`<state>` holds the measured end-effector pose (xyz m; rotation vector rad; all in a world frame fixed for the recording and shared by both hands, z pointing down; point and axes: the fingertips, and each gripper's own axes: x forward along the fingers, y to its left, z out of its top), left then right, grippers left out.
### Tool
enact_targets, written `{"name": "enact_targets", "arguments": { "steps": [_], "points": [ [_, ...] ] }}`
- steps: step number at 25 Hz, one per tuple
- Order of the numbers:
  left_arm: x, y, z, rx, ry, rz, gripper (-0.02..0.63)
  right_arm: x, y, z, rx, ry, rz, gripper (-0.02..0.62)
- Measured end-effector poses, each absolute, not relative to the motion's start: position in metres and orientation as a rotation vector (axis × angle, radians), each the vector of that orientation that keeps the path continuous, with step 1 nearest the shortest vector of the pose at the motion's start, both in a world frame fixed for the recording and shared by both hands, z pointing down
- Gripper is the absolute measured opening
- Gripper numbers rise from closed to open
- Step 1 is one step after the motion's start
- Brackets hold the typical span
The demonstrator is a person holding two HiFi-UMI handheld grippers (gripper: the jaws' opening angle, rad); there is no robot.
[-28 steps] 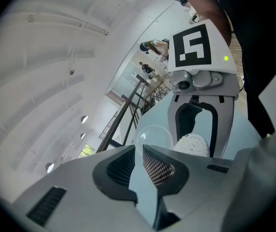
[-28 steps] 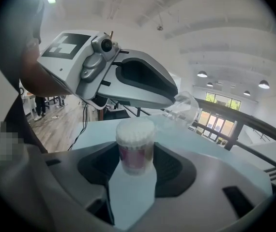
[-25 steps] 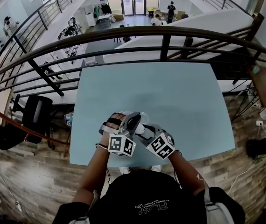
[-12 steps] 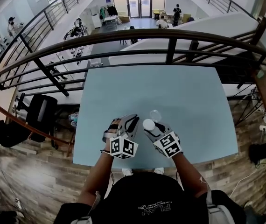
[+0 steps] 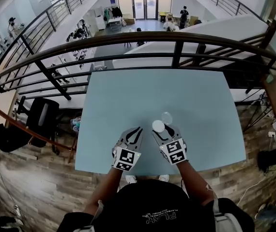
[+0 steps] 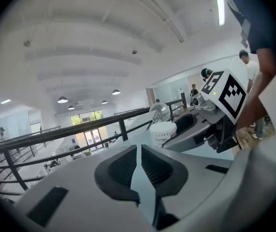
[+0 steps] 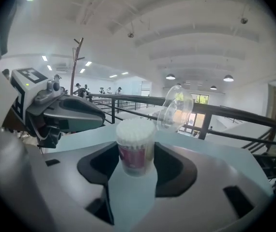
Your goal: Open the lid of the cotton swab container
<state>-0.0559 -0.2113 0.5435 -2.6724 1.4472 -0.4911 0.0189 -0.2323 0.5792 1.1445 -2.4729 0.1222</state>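
The cotton swab container (image 7: pixel 134 148), a small clear tub packed with white swabs, sits between the pads of my right gripper (image 7: pixel 135 153), which is shut on it. Its clear round lid (image 7: pixel 176 108) stands flipped open behind the tub. From the head view, the container (image 5: pixel 157 125) and lid (image 5: pixel 166 117) are just above the near part of the table. My left gripper (image 5: pixel 137 129) is a little to the left, apart from the tub. Its jaws have just been closing; the left gripper (image 6: pixel 139 151) now has its tips together with nothing between them.
A pale blue table (image 5: pixel 128 95) lies under both grippers. A dark metal railing (image 5: pixel 176 37) curves along its far side, with a lower floor beyond. A black chair (image 5: pixel 38 117) stands left of the table.
A second ago both grippers were together at the container. The lid has swung open, and my left gripper has rolled and drawn back left, away from the tub. The right gripper shifted slightly right.
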Motion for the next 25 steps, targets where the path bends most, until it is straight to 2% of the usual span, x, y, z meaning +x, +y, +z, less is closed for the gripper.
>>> {"name": "enact_targets", "arguments": {
  "steps": [3,15,25],
  "points": [
    [-0.06,-0.207,0.545,-2.706,1.506,-0.422,0.012,0.019,-0.231,0.573,1.172,-2.471,0.109,0.235],
    [-0.084,-0.208,0.542,-2.756,1.691,-0.27,0.012,0.029,-0.234,0.553,1.34,-2.452,0.067,0.235],
    [-0.087,-0.205,0.532,-2.803,1.659,-0.139,0.012,0.031,-0.239,0.53,1.452,-2.445,0.006,0.233]
  ]
}}
